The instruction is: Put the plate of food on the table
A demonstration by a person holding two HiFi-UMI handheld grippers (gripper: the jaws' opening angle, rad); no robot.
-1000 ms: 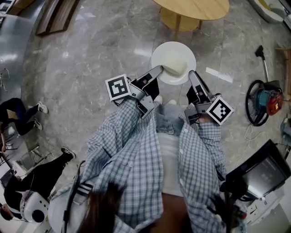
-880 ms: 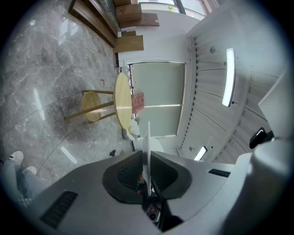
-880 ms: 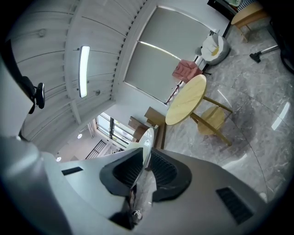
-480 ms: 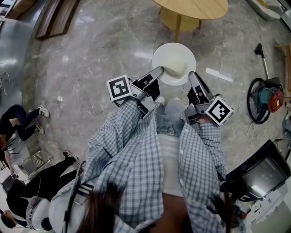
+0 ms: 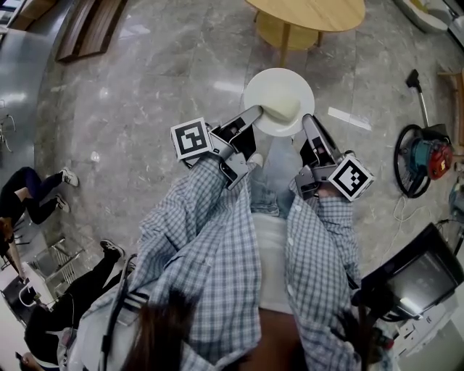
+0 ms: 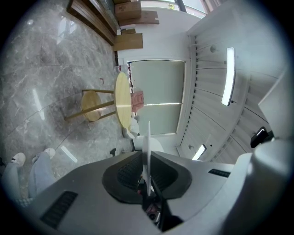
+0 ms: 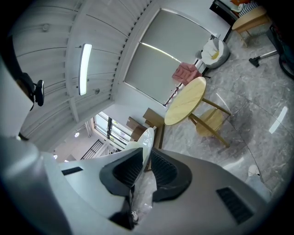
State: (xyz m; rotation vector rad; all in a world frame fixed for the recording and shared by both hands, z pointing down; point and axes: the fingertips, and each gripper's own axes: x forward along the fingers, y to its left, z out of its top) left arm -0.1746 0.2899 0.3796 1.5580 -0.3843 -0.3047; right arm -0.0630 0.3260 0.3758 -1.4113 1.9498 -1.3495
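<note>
Plate (image 5: 279, 90) between left claw (image 5: 255, 112) and right claw (image 5: 306, 119), table (image 5: 312, 11) ahead, vacuum cleaner (image 5: 424, 161) at right

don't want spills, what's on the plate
A pale mound of food lies on the plate, at its near side; the rest is bare. The left gripper and right gripper cover bits of its rim; what lies under the mound is hidden.
</note>
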